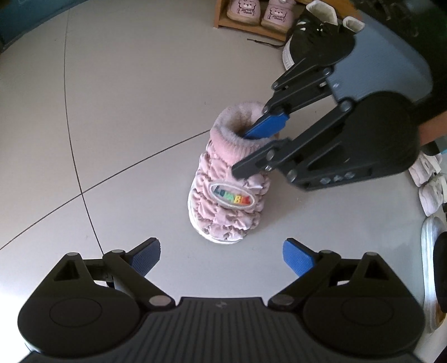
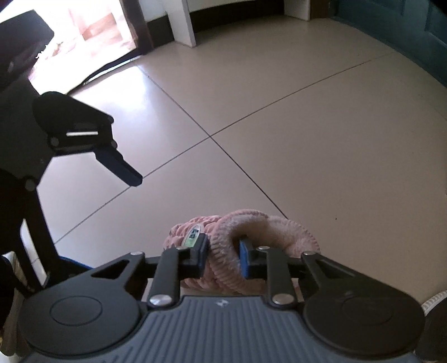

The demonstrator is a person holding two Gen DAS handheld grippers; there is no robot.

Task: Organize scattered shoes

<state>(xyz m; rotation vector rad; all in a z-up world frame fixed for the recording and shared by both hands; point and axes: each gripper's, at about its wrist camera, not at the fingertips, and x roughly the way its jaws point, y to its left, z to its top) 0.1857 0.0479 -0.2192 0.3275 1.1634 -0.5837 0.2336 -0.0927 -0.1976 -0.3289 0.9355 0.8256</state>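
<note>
Pale floor tiles with thin dark grout lines carry everything here, and the pink boot stands upright on them a little short of a grout crossing, its toe toward the left wrist camera. Beyond the boot, at the far edge of the floor, a low wooden shoe rack holds a pair of pink bear slippers, with a black sneaker lying just beside the rack.

One finger of the right tongs reaches inside the boot's fleecy opening while the other presses the ribbed cuff from outside, so the cuff wall is pinched between them; the right wrist view shows the same bite, pad against lining. Nearer the camera than the boot, the left tongs hang wide apart over bare floor with nothing in them.

By the look of it the boot is light and soft: quilted, puffy fabric, a plush lining, only the white sole giving any stiffness. A grip on the cuff should hold well (fleece is hardly slippery), yet the collar will likely fold and let the boot dangle and swing from that one edge. The heel or the sole rim would probably be the steadier hold if the boot has to be set down square beside its mate.
</note>
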